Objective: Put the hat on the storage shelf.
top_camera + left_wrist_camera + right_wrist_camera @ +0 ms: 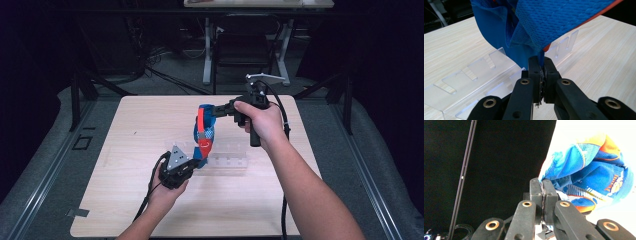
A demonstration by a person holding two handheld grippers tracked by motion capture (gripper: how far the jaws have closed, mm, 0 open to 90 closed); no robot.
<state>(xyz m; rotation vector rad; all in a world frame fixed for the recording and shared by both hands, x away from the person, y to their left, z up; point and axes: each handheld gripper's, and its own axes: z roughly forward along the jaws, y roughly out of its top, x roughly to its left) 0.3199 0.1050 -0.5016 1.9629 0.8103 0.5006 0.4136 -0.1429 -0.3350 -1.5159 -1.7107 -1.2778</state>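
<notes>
A blue garment with orange trim (204,133) hangs stretched between my two grippers above the middle of the wooden table (130,125). My left gripper (192,161) is shut on its lower edge; in the left gripper view the blue fabric (554,22) is pinched between the closed jaws (540,63). My right gripper (216,111) is held higher and farther back, shut on the upper edge. In the right gripper view the blue and orange cloth (594,177) bunches to the right of the closed jaws (541,181).
A clear plastic slotted rack (227,159) lies on the table just right of my left gripper, also seen close under the fabric as clear slotted plastic (474,75). Beyond the table stand a dark chair (242,45) and white table legs (207,50).
</notes>
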